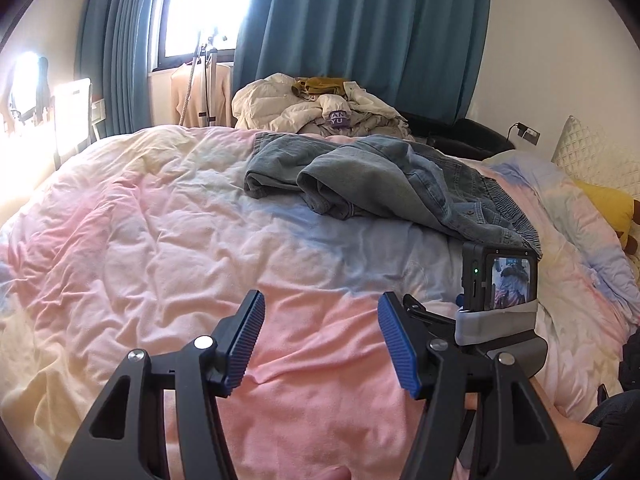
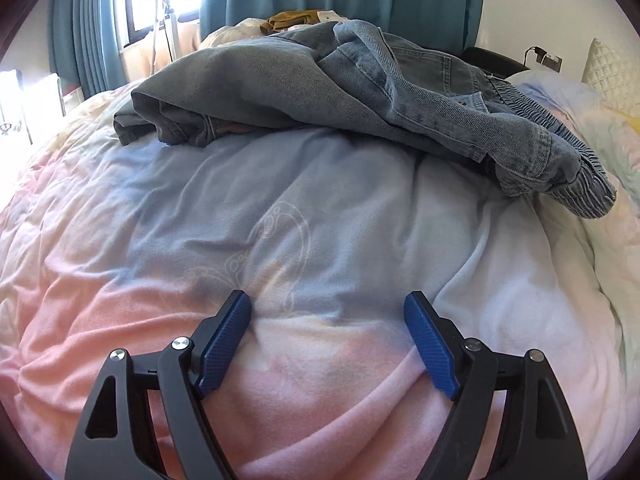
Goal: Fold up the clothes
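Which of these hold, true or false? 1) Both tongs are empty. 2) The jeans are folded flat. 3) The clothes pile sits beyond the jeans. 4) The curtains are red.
1) True: left tongs and right tongs stand open over the duvet.
2) False: the jeans lie crumpled.
3) True: the clothes pile lies behind them.
4) False: the curtains are teal.
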